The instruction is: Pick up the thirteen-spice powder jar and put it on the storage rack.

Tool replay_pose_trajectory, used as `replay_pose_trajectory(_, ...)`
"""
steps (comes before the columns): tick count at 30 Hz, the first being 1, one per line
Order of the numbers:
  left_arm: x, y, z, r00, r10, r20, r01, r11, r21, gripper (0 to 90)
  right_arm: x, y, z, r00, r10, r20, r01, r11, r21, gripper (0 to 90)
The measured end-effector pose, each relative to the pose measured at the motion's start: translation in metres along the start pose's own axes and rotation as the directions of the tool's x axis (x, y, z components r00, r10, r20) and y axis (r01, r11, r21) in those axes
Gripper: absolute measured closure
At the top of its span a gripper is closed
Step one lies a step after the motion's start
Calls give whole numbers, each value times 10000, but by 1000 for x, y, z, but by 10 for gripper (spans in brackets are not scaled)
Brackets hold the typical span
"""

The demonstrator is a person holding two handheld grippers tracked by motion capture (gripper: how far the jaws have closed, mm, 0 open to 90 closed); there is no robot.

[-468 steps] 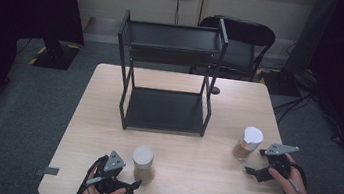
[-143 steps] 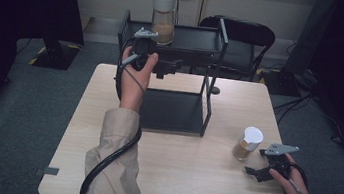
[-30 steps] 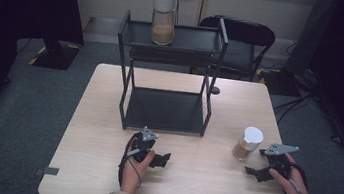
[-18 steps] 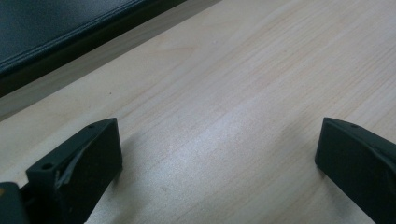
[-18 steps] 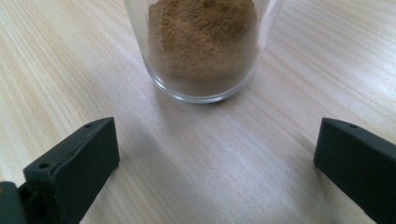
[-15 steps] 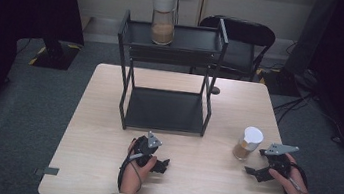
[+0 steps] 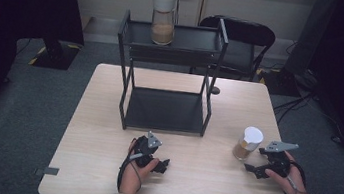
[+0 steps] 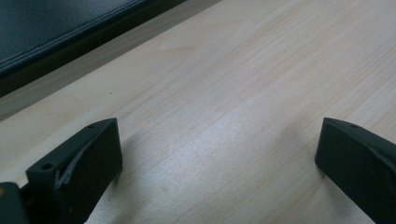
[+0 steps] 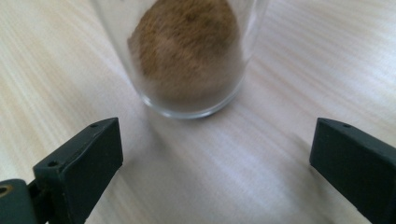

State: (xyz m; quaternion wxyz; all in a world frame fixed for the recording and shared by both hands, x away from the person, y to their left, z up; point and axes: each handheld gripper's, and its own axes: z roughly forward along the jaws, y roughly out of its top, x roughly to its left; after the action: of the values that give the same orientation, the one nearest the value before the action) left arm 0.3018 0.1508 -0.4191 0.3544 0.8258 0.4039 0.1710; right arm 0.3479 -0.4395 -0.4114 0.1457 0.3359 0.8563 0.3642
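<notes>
A glass jar with a white lid and brown powder stands on the top shelf of the black two-tier rack. A second such jar stands on the table at the right; its powder-filled base sits just beyond my right gripper, which rests open on the table. My left gripper lies low on the table in front of the rack, open, with bare wood between its jaws.
The light wooden table carries the rack at its middle back. The rack's lower shelf holds nothing; its dark edge lies near my left gripper. A black chair stands behind the table.
The left hand came back from the rack's top shelf, where the jar now stands, down to the table and has slid slightly right. The right gripper has stayed put.
</notes>
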Motion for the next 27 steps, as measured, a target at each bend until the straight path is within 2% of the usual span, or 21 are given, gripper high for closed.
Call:
replay_pose_trajectory(7,0,0,0,10000,1,-2,-1,10000,-9,0,-3,13,-4,9999,73,101,-70,9996,-285,6)
replay_pose_trajectory(9,0,0,0,10000,-1,0,1,10000,-9,0,-8,19,-3,10000,40,-81,-43,9995,-317,0)
replay_pose_trajectory(18,0,0,0,10000,-5,1,5,10000,-1,0,-7,25,5,9991,83,-405,-119,9960,-889,46)
replay_pose_trajectory(22,0,0,0,10000,0,0,0,10000,-8,0,-8,26,8,9980,201,-601,-279,9909,-1315,97)
replay_pose_trajectory(27,0,0,0,10000,4,0,-4,10000,-4,0,-5,28,9,9979,62,-643,-168,9860,-1657,205)
